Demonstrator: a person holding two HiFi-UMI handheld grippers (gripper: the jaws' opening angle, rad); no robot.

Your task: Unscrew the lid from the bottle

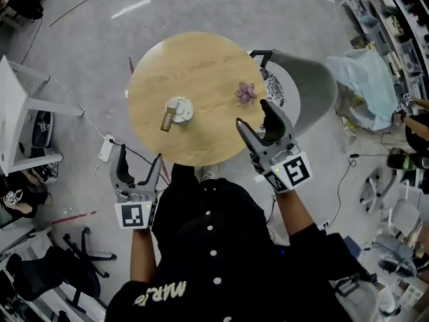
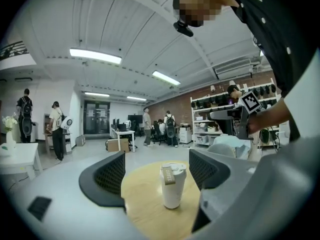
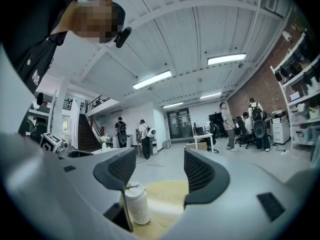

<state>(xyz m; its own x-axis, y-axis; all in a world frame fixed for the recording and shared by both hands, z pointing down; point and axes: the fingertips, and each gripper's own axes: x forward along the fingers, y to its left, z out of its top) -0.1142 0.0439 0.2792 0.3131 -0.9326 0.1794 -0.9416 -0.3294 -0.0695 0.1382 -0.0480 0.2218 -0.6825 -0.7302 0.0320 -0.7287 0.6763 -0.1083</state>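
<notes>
We're at the approach step, no contact yet. The bottle (image 1: 179,109) stands upright near the middle of the round table (image 1: 201,59) with its lid (image 2: 173,170) on, so none of the unscrewing has begun. The left tool (image 1: 140,154) is spread and empty at the table's near edge; its own view frames the bottle between the jaws, but the bottle is well beyond them. The right tool (image 1: 255,115) is also spread and empty, over the table's right side, and in its own view the bottle sits low and off to the left jaw's side, not centred. We judge that the next move needs one tool to clamp the body low down and hold it against turning. The other must line up on the lid, close on it and twist. The right tool has to shift towards the bottle first. The bottle is a smooth white cylinder, likely slick, so it needs a firm pinch. The lid is white, round and a touch wider than the body, which gives a decent rim to grip. A tan strap (image 2: 168,175) hangs off the lid's side and could get caught under a jaw. The pads (image 2: 112,174) are dark with a dotted, grippy-looking texture. The tabletop is light wood grain, flat and smooth, so the bottle may slide if pushed. A small purple thing (image 1: 245,92) lies apart to the bottle's right.
</notes>
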